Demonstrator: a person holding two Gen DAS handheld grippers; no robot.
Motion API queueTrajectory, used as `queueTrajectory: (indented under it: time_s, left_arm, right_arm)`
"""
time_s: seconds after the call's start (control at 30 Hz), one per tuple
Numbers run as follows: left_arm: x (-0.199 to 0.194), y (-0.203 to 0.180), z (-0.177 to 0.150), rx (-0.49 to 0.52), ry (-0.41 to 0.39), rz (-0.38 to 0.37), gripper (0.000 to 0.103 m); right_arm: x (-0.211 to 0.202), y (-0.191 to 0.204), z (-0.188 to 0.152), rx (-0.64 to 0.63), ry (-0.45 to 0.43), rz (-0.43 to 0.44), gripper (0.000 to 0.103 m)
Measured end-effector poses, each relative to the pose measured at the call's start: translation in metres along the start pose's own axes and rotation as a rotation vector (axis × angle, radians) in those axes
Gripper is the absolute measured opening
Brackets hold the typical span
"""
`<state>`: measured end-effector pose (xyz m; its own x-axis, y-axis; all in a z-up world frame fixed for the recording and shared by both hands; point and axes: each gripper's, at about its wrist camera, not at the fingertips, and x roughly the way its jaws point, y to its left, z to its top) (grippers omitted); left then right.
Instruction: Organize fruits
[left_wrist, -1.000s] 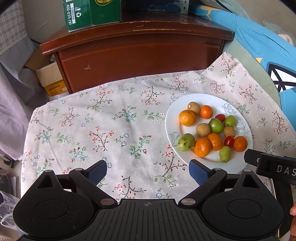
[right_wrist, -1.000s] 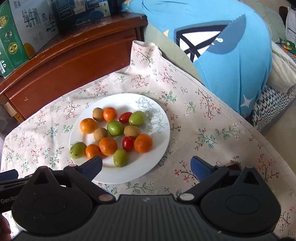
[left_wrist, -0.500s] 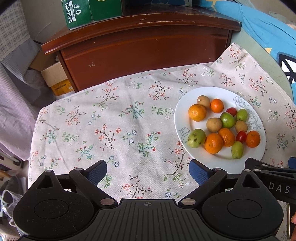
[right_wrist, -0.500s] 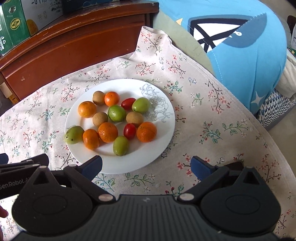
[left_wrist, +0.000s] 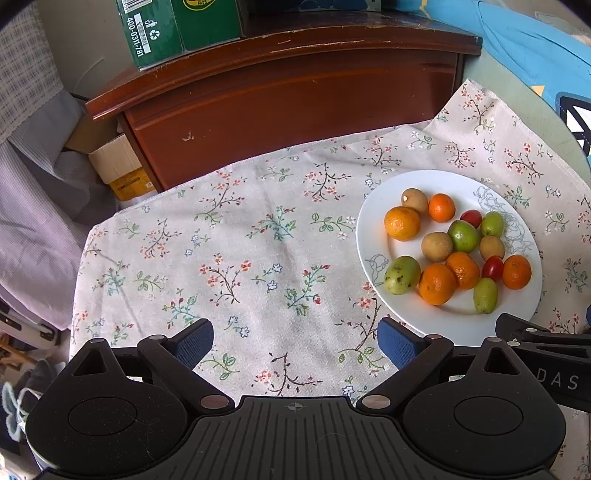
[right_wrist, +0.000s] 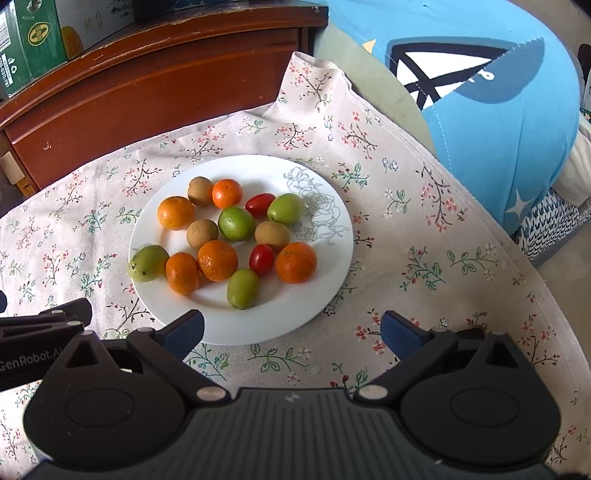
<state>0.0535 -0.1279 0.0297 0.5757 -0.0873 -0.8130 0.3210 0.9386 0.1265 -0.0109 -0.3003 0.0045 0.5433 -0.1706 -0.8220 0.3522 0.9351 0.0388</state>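
Your plate (right_wrist: 325, 266) holds five oranges, four green fruits, three brown, two red tomatoes; it lies just beyond both released, empty tongs (right_wrist: 291, 330) (left_wrist: 295, 341).

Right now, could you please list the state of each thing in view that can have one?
Left tongs: open, empty, over bare cloth.
Right tongs: open, empty, at the plate's near edge.
Plate: upright on the cloth, loaded with mixed fruit.
Fruits: unsorted, all on the plate.
Floral cloth: spread flat, far corner rumpled.
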Motion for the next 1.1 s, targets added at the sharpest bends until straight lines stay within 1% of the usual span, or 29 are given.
queueTrajectory:
  time_s: [0.43, 0.73, 0.87, 1.1]
  left_arm:
    - [-0.005, 0.000, -0.001, 0.025, -0.014, 0.028, 0.097]
    - [-0.012, 0.005, -0.007, 0.048, -0.021, 0.057, 0.097]
    - [-0.016, 0.010, -0.014, 0.065, -0.027, 0.066, 0.097]
    - [-0.018, 0.025, -0.034, 0.056, -0.001, 0.083, 0.097]
  right_arm:
    - [-0.003, 0.003, -0.001, -0.013, -0.008, 0.004, 0.101]
    - [-0.009, 0.012, -0.006, -0.058, -0.021, 0.010, 0.101]
    - [-0.013, 0.017, -0.012, -0.081, -0.029, 0.022, 0.101]
    - [-0.018, 0.033, -0.030, -0.132, -0.026, 0.059, 0.101]
